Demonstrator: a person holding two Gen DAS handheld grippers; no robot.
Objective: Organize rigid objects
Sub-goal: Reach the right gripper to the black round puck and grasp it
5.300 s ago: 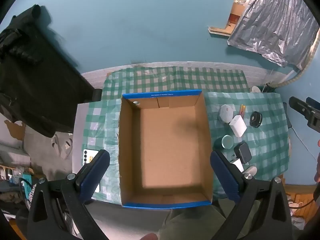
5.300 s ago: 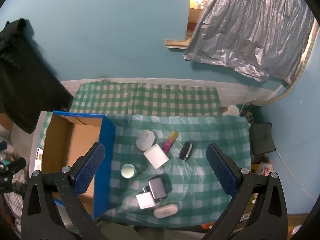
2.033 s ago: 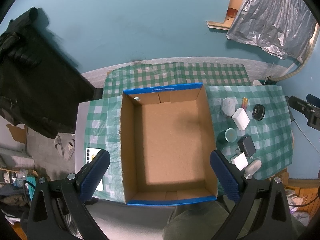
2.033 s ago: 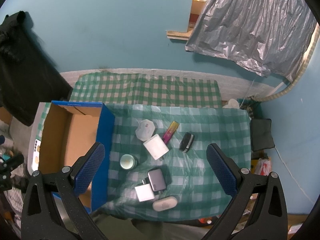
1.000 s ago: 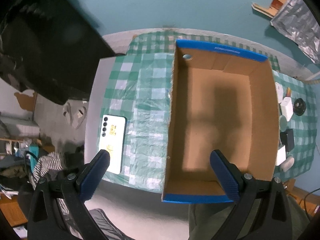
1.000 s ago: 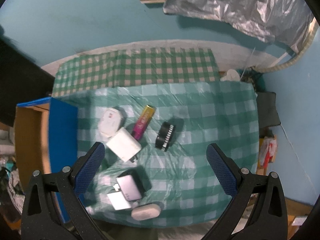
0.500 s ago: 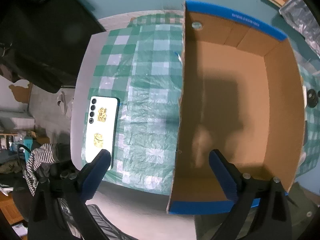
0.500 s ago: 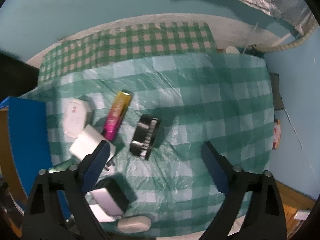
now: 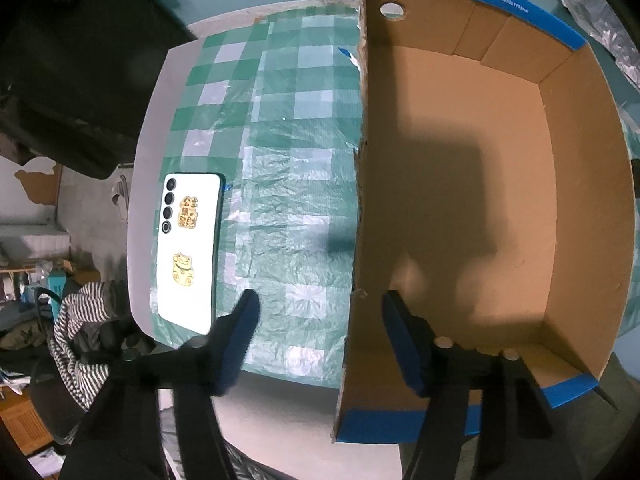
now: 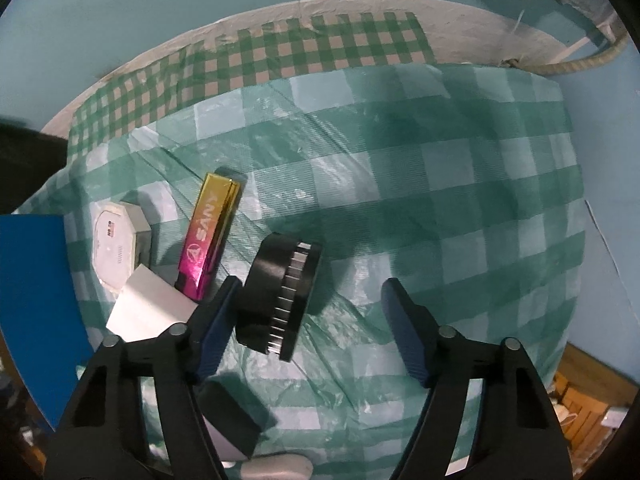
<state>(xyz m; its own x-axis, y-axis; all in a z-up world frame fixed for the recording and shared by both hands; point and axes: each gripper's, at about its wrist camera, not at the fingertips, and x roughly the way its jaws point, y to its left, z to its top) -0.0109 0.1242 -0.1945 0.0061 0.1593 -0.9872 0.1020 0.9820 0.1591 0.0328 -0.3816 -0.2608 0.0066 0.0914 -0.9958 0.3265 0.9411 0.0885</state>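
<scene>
An empty cardboard box with blue edges (image 9: 472,208) stands on the green checked tablecloth. My left gripper (image 9: 320,332) is open, its fingers astride the box's left wall near the front corner. My right gripper (image 10: 312,328) is open and low over the cloth. A black ribbed cylinder (image 10: 280,296) lies between its fingers, close to the left one. A gold and pink lighter (image 10: 208,236), a white hexagonal device (image 10: 116,248) and a white block (image 10: 148,312) lie to the left. A dark block (image 10: 232,412) and a white oval thing (image 10: 276,468) lie at the bottom.
A white phone (image 9: 188,252) lies face down at the table's left edge. The box's blue wall (image 10: 40,312) borders the objects on the left. A striped cloth (image 9: 76,336) and clutter lie below the table's left side. A teal wall stands behind.
Both grippers have dropped toward the table and their jaws have narrowed. The left has come down over the box's left wall. The right has closed in around the black cylinder.
</scene>
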